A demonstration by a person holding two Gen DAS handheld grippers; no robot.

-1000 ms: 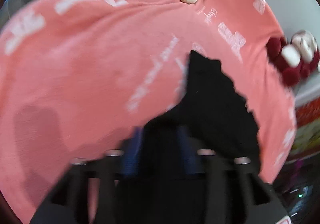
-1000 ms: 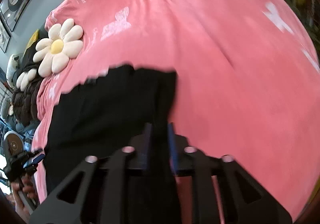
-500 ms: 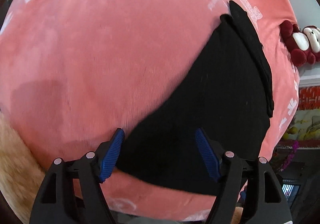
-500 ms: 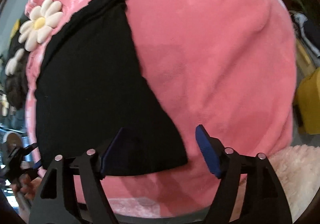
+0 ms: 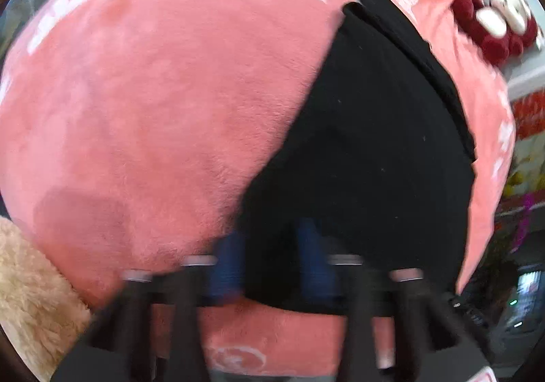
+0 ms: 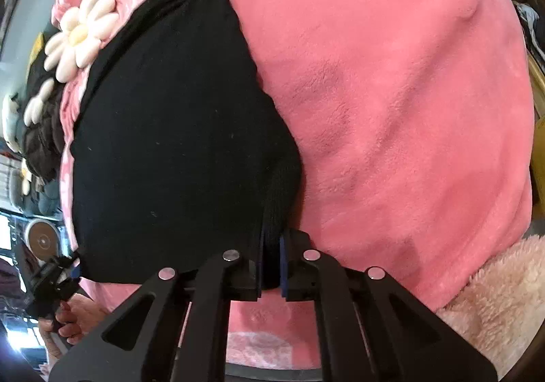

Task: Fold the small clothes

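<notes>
— Where's the garment?

— The black garment [image 6: 177, 150] lies flat on the pink fleece blanket [image 6: 402, 102], filling the left half of the right wrist view and the right half of the left wrist view [image 5: 374, 150]. Its far end, a thicker folded band, points to the upper middle of both frames.

— And the right gripper [image 6: 271, 266]?

— Low in the centre of its frame, jaws just closed, pinching the near right corner of the garment; a bunched ridge of black knit stands up between the blue pads [image 6: 283, 263].

— The left gripper [image 5: 269, 263]?

— Bottom centre of its own view, badly motion-blurred. Its jaws have just been closing too, and the blue pads [image 5: 226, 266] seem to press on the near left corner of the cloth — I'd call it a pinch, though the smear makes the contact hard to confirm. In the right wrist view it shows at lower left [image 6: 73, 271], held in a hand [image 6: 73, 317].

— Anything else?

— A flower-shaped cushion [image 6: 80, 38] at upper left of the right view, touching the garment's far edge, and a red-and-white plush [image 5: 494, 28] at upper right of the left view.
</notes>
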